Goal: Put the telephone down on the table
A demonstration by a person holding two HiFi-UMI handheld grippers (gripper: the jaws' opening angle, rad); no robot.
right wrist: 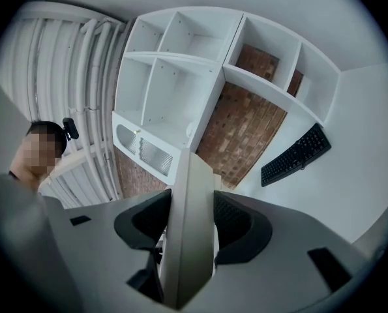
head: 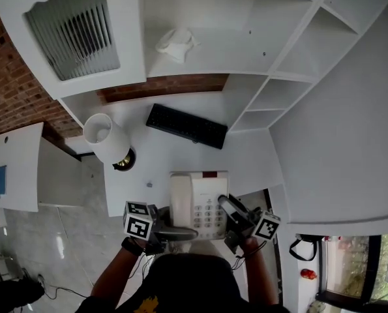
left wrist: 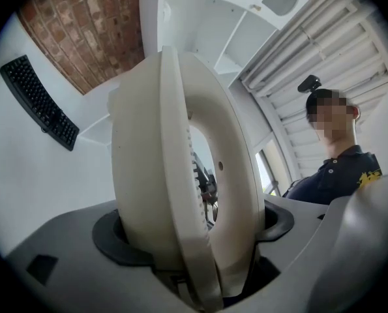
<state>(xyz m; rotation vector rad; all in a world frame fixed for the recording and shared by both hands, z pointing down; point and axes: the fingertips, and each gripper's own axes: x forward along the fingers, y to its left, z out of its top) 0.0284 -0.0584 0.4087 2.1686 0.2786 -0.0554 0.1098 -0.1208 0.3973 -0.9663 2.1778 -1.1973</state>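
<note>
Head view: left gripper [head: 179, 232] and right gripper [head: 229, 208] flanking the telephone [head: 197, 191], fingers [right wrist: 240, 230] tight on it.

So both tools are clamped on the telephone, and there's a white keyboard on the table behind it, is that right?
Not quite: the keyboard is black, not white, as the head view shows. The rest holds: the left tool and the right tool are both clamped on the telephone, and the keyboard lies on the table behind it.
</note>
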